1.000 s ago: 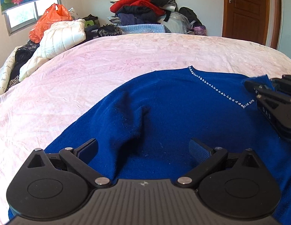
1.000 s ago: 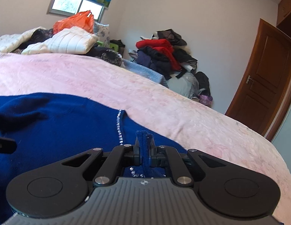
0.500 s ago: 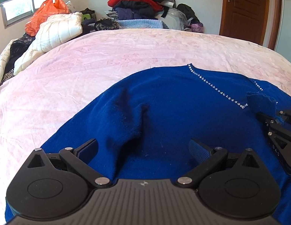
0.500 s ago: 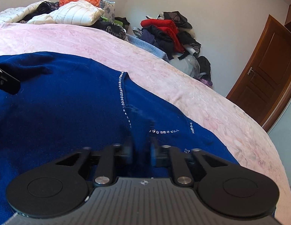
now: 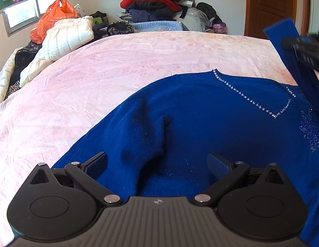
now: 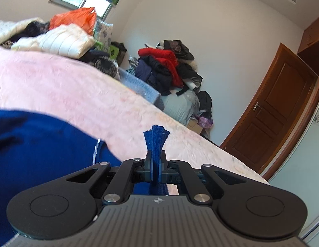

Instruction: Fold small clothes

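A dark blue sweater with a rhinestone V-neck lies spread on the pink bedspread; it also shows in the right wrist view. My left gripper is open, low over the sweater, with a raised fold between its fingers. My right gripper is shut on a blue ribbed cuff of the sweater's sleeve. In the left wrist view it holds that sleeve lifted above the bed at the right edge.
A white quilted jacket and an orange plastic bag lie at the bed's far left. A pile of red and dark clothes stands behind the bed. A brown wooden door is at the right.
My right gripper has closed on the sleeve cuff and lifted it up off the sweater. My left gripper stays open over the same fold.
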Available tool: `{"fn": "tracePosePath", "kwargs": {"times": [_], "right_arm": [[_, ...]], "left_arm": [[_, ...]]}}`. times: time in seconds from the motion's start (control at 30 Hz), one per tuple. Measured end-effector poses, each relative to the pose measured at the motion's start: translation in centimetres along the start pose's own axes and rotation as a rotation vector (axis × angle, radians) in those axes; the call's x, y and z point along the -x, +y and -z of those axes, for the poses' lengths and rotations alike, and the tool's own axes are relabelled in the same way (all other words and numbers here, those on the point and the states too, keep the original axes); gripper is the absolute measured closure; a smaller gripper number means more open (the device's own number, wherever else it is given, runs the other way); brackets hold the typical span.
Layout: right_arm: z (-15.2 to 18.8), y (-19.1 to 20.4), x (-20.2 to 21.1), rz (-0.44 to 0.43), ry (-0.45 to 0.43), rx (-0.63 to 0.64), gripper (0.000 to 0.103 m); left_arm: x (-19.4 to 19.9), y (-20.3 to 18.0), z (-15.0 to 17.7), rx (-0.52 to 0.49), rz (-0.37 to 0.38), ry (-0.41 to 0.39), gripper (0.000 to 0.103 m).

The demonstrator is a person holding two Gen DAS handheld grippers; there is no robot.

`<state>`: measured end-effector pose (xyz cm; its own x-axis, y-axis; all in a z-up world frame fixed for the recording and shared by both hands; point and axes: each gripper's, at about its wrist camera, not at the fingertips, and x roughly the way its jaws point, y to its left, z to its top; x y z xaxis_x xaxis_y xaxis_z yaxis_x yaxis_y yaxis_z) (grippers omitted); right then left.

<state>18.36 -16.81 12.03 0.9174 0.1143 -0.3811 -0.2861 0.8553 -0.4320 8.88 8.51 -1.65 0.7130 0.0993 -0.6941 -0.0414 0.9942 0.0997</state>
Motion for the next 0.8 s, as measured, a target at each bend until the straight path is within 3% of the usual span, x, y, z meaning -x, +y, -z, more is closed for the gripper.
{"fn": "tracePosePath", "kwargs": {"times": [0.4, 0.5, 0.8], "right_arm": [[-4.9, 1.5, -0.9, 0.031, -0.086, 0.133, 0.099], [-5.4, 1.6, -1.2, -0.039, -0.061, 0.085, 0.099], [-3.3, 7.8, -3.1, -0.215, 0.023, 0.070, 0.099]], "left_arm": [[-0.1, 1.0, 0.4, 0.011, -0.005, 0.006, 0.000], [-0.2, 1.1, 0.5, 0.025, -0.002, 0.012, 0.000], [-0.3, 1.1, 1.0, 0.019, -0.006, 0.024, 0.000]]}}
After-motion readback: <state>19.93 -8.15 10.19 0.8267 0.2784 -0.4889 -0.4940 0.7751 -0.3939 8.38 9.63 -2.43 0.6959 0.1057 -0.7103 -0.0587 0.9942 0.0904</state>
